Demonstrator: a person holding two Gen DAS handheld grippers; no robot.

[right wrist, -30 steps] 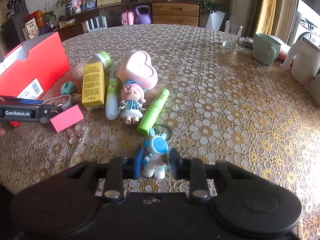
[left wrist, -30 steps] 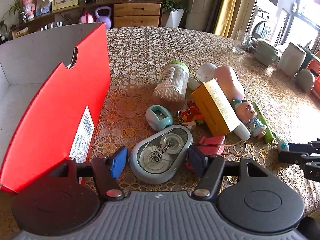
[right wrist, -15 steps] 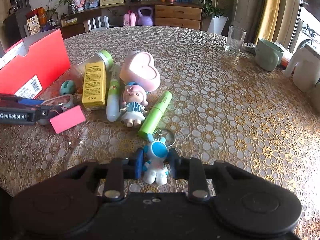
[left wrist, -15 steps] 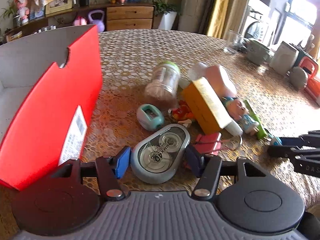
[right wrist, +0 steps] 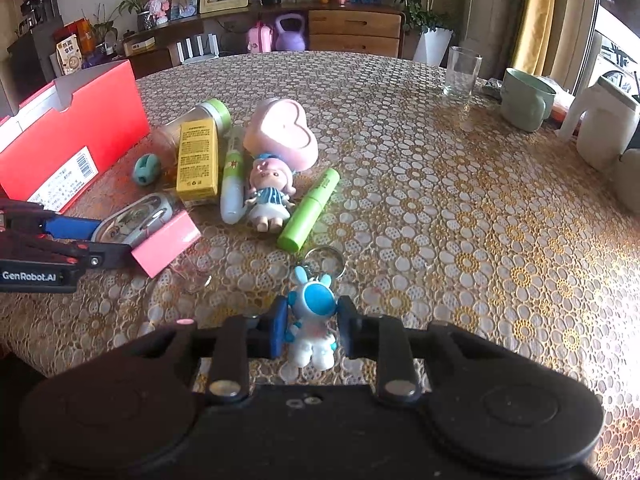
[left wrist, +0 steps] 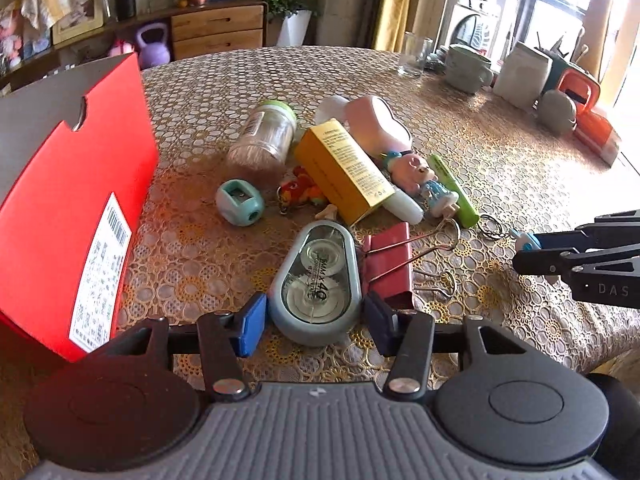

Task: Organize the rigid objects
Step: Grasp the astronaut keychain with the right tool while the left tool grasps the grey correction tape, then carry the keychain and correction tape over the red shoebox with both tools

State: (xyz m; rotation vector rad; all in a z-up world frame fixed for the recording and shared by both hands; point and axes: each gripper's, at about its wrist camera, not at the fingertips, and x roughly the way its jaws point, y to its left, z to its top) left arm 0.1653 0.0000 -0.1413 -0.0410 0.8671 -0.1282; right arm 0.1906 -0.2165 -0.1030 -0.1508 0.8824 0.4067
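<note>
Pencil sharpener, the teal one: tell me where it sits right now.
In the left wrist view the teal pencil sharpener lies on the tablecloth left of centre, between the red box and the yellow carton, just below the toothpick jar.

A glossy plastic correction tape (left wrist: 316, 284) and a matt pink binder clip (left wrist: 390, 266) with wire metal handles lie on the bench's (right wrist: 440, 200) lace-patterned cloth beside a smooth red cardboard box (left wrist: 76, 200).
</note>
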